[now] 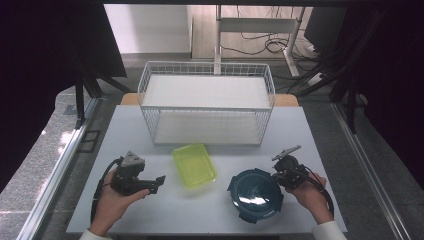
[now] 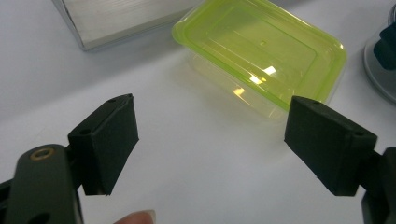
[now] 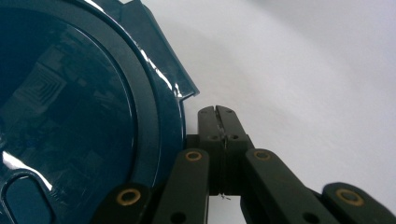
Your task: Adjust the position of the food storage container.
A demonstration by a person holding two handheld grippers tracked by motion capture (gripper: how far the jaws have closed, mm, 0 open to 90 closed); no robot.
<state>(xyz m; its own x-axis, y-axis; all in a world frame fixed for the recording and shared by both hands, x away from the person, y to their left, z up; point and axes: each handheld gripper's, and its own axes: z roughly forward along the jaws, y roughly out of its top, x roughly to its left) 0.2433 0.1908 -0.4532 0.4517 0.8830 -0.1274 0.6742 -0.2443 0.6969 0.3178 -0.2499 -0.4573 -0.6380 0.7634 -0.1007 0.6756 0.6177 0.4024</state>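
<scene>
Right gripper (image 3: 218,112): fingers pressed flat together, nothing between them, just beside the lid's rim tab
Round dark-teal container (image 1: 255,192): on the tabletop (image 1: 150,210), front right; likely rigid, glossy, slippery; best taken by a latch tab
Left gripper (image 2: 210,140): fingers wide apart, empty, facing the lime-green rectangular container (image 2: 261,51) at centre
Wire basket (image 1: 207,102): behind both containers

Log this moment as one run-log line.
left gripper: open, facing green box | right gripper: shut, empty, beside blue lid | rack: empty
</scene>
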